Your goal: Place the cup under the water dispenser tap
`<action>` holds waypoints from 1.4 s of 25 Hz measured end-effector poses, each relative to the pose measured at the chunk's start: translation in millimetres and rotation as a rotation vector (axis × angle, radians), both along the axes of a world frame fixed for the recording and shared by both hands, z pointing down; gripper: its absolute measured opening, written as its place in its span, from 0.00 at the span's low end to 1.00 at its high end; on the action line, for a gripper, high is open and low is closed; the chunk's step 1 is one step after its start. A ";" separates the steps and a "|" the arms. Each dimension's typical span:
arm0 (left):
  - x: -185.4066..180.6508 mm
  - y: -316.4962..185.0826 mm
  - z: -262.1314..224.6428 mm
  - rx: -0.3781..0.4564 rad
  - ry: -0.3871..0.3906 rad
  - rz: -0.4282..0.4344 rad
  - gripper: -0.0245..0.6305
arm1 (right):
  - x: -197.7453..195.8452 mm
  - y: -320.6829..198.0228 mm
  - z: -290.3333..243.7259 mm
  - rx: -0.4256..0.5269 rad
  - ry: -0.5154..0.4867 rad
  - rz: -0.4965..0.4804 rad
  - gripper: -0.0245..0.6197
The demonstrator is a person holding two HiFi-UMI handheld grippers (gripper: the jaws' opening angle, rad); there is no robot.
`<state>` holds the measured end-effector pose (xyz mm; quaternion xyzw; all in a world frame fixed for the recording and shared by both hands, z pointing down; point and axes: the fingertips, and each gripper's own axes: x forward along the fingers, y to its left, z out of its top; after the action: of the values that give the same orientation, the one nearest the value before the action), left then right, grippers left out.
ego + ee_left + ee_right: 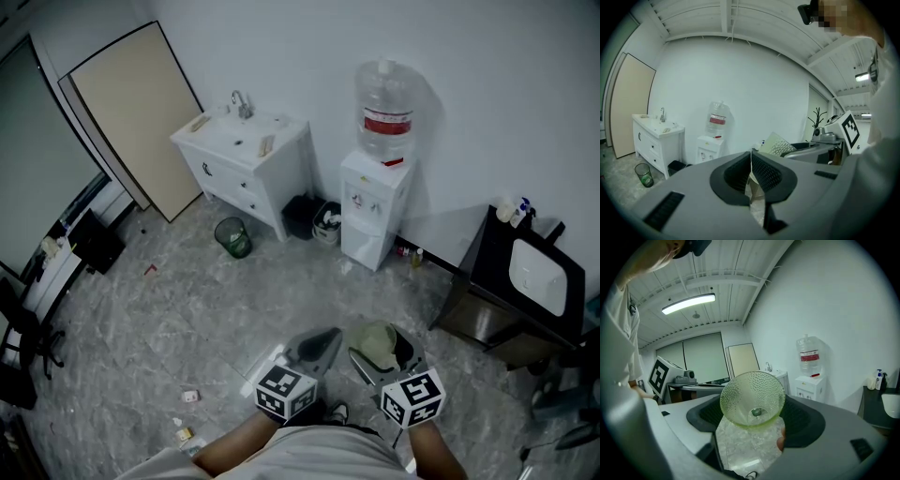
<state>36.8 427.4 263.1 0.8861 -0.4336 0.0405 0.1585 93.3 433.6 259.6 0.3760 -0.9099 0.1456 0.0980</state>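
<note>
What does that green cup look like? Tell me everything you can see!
The green cup is pale and see-through, like glass or clear plastic, with tiny bumps all over. It is small at the bottom and flares wide at the rim, and it looks empty. It is tipped on its side, so the right gripper view shows its round rim with the bottom in the middle. The right gripper holds it in the air, one jaw on each side.

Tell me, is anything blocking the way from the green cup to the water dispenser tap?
Nothing visible does. The green cup, held in the right gripper, faces the water dispenser across open floor. The green bin and black bins stand left of it in the head view, off the path.
</note>
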 end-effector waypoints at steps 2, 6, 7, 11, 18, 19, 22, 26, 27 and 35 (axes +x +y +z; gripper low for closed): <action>-1.4 -11.2 1.5 0.000 0.004 -0.001 0.06 | -1.5 -11.2 1.8 -0.001 0.004 0.002 0.59; -8.3 -41.8 7.4 -0.003 0.011 0.008 0.06 | -9.7 -41.2 7.4 -0.011 0.013 0.015 0.59; -9.9 -52.0 8.5 0.000 0.009 0.013 0.06 | -11.8 -51.0 9.0 -0.013 0.016 0.020 0.59; -17.1 -100.5 12.1 0.023 -0.003 0.050 0.06 | -22.0 -98.7 15.9 -0.021 0.024 0.046 0.59; -43.7 -198.5 14.4 0.041 -0.006 0.123 0.06 | -52.2 -194.1 23.1 -0.042 0.042 0.105 0.59; -47.2 -211.9 15.9 0.044 -0.008 0.135 0.06 | -55.6 -207.0 24.0 -0.042 0.045 0.115 0.59; -55.5 -245.9 21.0 0.039 -0.008 0.159 0.06 | -62.3 -238.2 28.0 -0.049 0.050 0.145 0.59; -61.6 -286.6 23.0 0.040 -0.002 0.176 0.06 | -65.0 -275.3 32.9 -0.063 0.060 0.171 0.59; -62.2 -296.3 24.3 0.041 -0.001 0.179 0.06 | -64.9 -285.1 34.4 -0.066 0.063 0.176 0.59; -58.0 -382.2 40.9 0.036 0.018 0.150 0.06 | -59.3 -371.8 55.5 -0.089 0.079 0.174 0.59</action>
<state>-21.2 45.2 303.9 0.9191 -0.3653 0.0365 0.1429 34.0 61.7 315.0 0.4543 -0.8619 0.1788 0.1372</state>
